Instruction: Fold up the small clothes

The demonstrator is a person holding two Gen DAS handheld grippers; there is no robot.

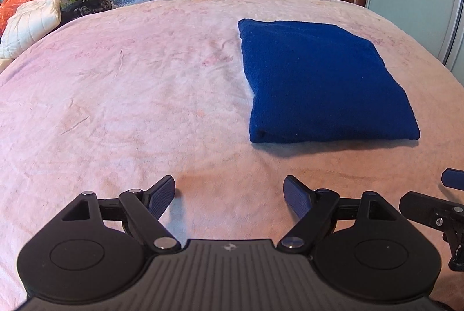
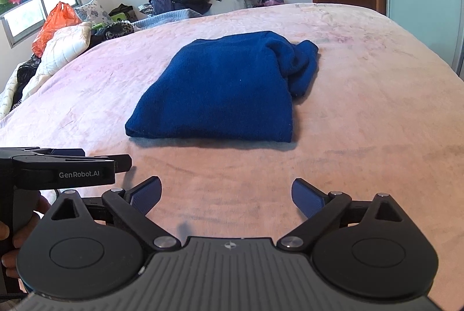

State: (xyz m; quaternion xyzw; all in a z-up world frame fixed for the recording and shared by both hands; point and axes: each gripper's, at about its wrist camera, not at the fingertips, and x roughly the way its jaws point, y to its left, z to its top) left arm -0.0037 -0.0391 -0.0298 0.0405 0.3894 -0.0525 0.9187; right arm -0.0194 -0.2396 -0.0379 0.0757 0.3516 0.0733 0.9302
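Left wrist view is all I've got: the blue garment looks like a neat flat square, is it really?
Observer: Not quite. From the right wrist view the blue garment has a rumpled bunch at its far right corner.
Operator: Anyone's hand showing?
Observer: Yes, a hand grips the left claw's handle at the frame's left edge.
Operator: Is the right claw holding cloth?
Observer: No. The right claw is open over bare pink blanket, short of the garment.

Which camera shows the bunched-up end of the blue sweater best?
The right wrist view: the folded blue sweater shows its bunched end at the far right corner. In the left wrist view the sweater looks like a flat square, with that end hidden.
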